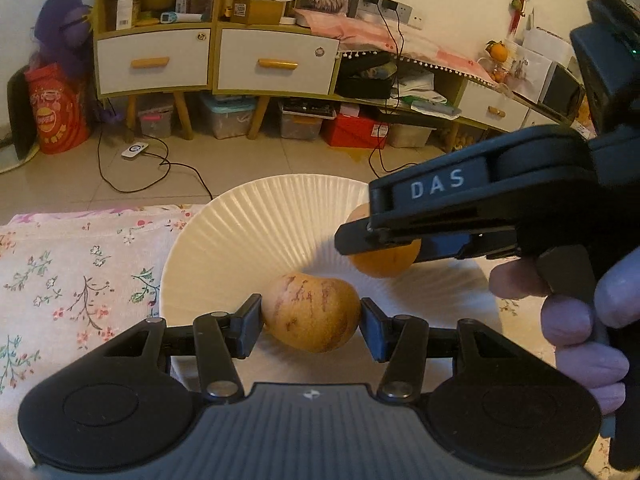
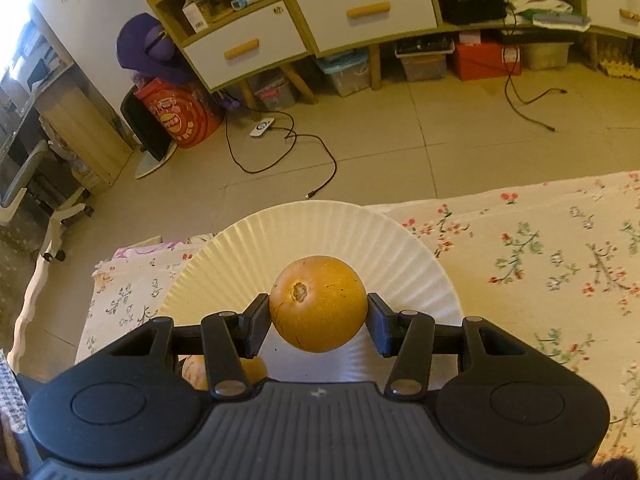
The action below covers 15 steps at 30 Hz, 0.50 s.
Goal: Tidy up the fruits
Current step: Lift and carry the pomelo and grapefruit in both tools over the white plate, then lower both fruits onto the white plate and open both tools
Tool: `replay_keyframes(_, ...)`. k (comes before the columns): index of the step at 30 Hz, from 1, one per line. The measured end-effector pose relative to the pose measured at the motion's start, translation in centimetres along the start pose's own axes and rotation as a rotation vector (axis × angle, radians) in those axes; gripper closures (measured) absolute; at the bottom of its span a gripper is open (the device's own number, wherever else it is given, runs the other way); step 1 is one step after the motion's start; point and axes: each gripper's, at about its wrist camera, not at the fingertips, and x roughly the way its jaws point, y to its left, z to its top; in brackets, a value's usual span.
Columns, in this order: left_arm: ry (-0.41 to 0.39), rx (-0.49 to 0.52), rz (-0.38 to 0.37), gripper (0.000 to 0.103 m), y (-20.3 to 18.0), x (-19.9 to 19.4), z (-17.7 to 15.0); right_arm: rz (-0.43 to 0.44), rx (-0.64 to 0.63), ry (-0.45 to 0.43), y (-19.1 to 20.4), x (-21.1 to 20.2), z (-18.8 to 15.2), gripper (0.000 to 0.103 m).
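both wrist views close, angled down across the paper plate [image 1: 240,240] toward the cabinet [image 2: 304,20], shared

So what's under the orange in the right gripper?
The white paper plate lies below the orange, which the right gripper clamps. The orange hides the plate area beneath it, so contact is unclear.

Your left black two-finger gripper [image 1: 312,322] points downward, pads clamped on a streaked fruit. Your right black gripper [image 2: 318,320] angles down too, pinching a round one; your right hand [image 1: 576,316] wraps its handle.
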Motion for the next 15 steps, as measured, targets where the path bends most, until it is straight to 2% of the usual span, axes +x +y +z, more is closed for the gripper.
replay_keyframes(8, -0.005, 0.037, -0.007, 0.073, -0.7, 0.4, 0.0, 0.003, 0.005, 0.021, 0.7, 0.9, 0.3, 0.056)
replay_keyframes(15, -0.017, 0.022, -0.004, 0.073, -0.4, 0.3, -0.2, -0.004, -0.021, 0.035, 1.5, 1.5, 0.1, 0.056)
